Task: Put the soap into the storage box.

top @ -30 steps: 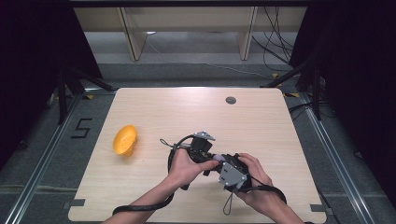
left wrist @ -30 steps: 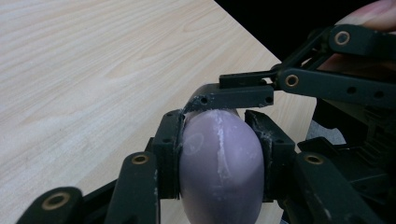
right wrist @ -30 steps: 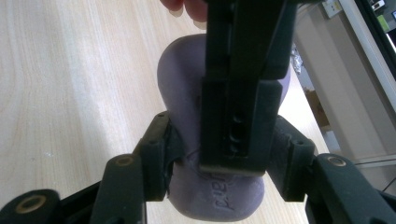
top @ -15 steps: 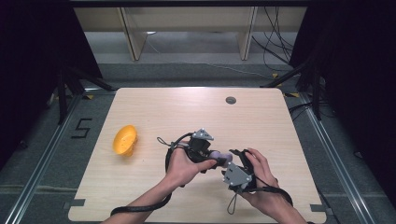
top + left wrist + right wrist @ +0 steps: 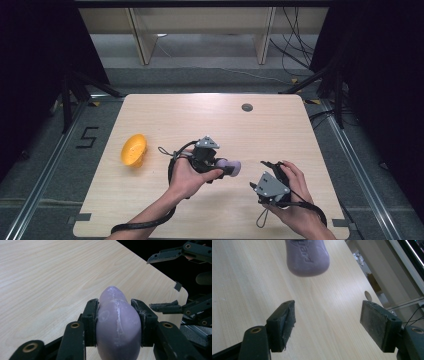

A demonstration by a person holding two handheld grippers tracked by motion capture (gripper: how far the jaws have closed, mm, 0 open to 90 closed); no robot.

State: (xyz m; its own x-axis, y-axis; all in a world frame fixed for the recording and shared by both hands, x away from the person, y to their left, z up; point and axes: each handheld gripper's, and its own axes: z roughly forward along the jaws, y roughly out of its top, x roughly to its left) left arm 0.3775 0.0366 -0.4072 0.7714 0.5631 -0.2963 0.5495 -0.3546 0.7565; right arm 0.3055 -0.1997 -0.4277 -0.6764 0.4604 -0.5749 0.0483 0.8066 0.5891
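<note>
soap [image 5: 117, 322] clamped in L claw [image 5: 117, 315] | R claw [image 5: 329, 325] wide, empty

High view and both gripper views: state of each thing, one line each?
left gripper: shut on the purple soap bar.
purple soap bar: clamped between the left pads, held off the table.
right gripper: open, jaws just opened, nothing between them, apart from the soap.
yellow bowl: on its side on the table, untouched.

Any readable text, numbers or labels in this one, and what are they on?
"5": dark numeral on the grey floor left of the table.
Raised lettering on the purple soap bar shut in the left tongs: upside down and blurred, not readable.
Nothing readable on the yellow bowl or the open right tongs.
</note>
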